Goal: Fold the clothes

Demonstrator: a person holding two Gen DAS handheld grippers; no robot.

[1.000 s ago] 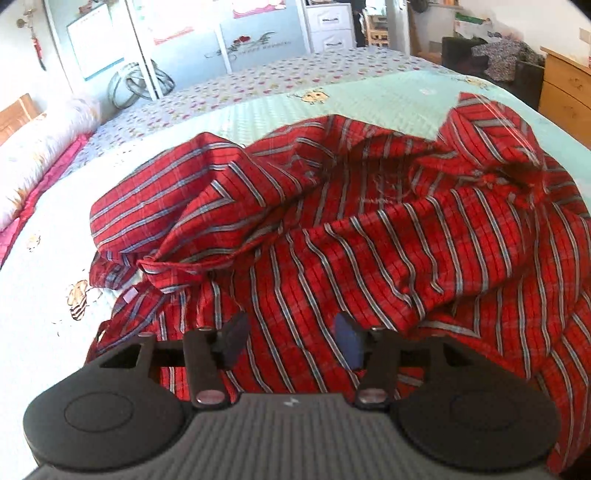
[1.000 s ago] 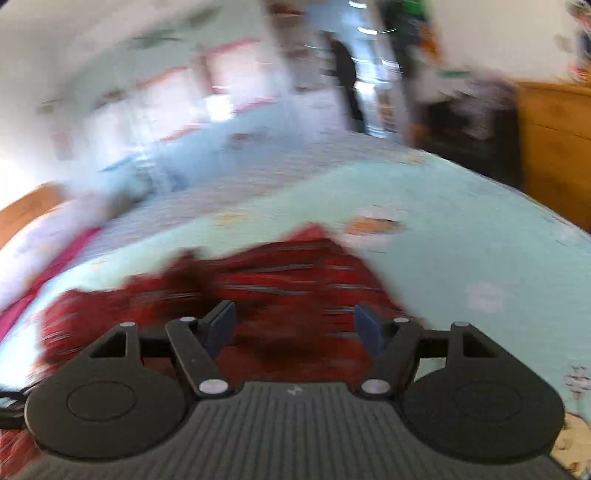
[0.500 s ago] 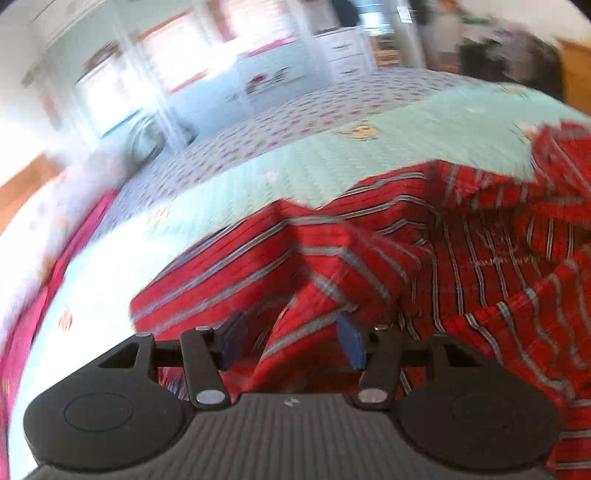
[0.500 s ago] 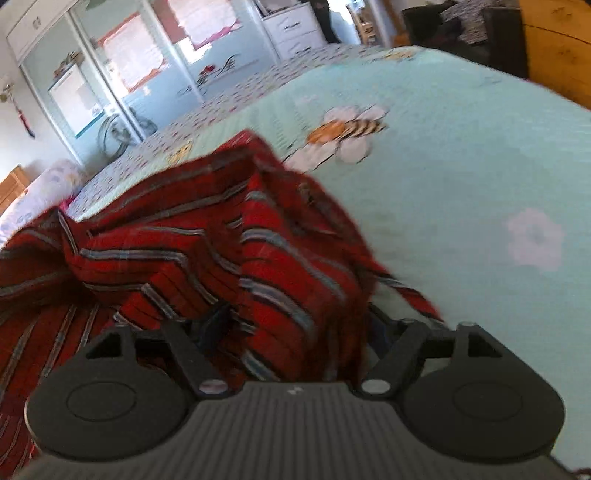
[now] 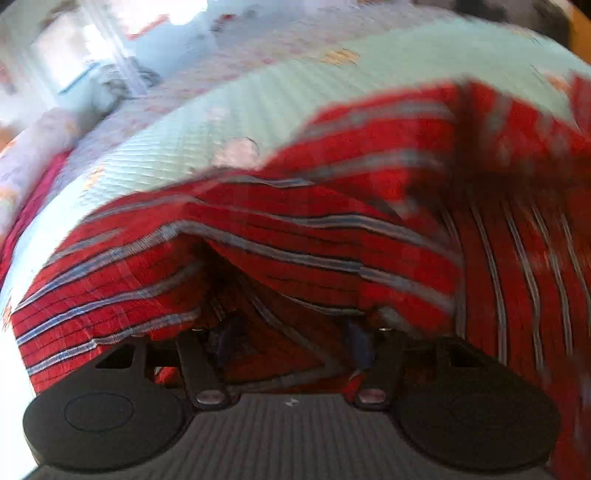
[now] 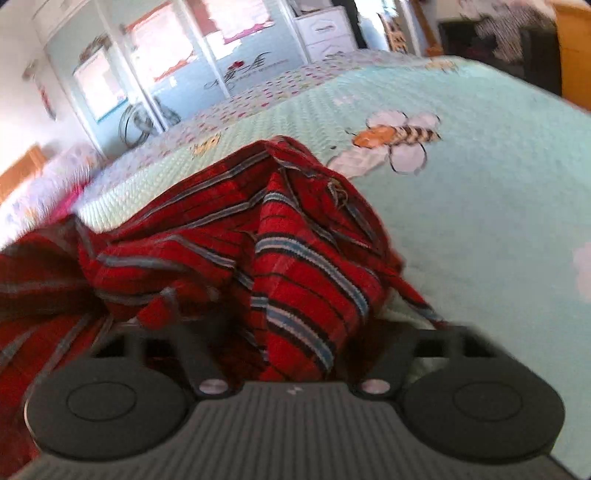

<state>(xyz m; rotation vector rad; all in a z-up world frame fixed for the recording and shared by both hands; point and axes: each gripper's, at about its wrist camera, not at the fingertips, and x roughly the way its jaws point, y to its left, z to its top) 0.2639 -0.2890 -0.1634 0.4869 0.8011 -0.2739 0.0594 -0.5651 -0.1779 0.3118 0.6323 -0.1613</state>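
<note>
A red plaid shirt (image 5: 332, 236) lies crumpled on the pale green bedspread (image 5: 207, 122). My left gripper (image 5: 291, 343) is pushed low into the shirt's left edge, open, with a raised fold lying over and between its blue-padded fingertips. In the right wrist view the shirt (image 6: 295, 240) rises in a peaked fold at its right edge. My right gripper (image 6: 295, 343) stands open around that fold, and the cloth hides both of its fingertips. The left wrist view is motion-blurred.
Bare bedspread (image 6: 480, 184) with a bee print (image 6: 399, 136) stretches right of the shirt. Pink and white pillows (image 5: 33, 155) lie at the far left. A mirrored wardrobe (image 6: 166, 74), white drawers (image 6: 325, 29) and a wooden dresser (image 6: 576, 55) stand beyond the bed.
Both grippers have dropped and pushed forward into the shirt. Cloth now lies between each pair of open fingers, where a second ago they hung above it.
</note>
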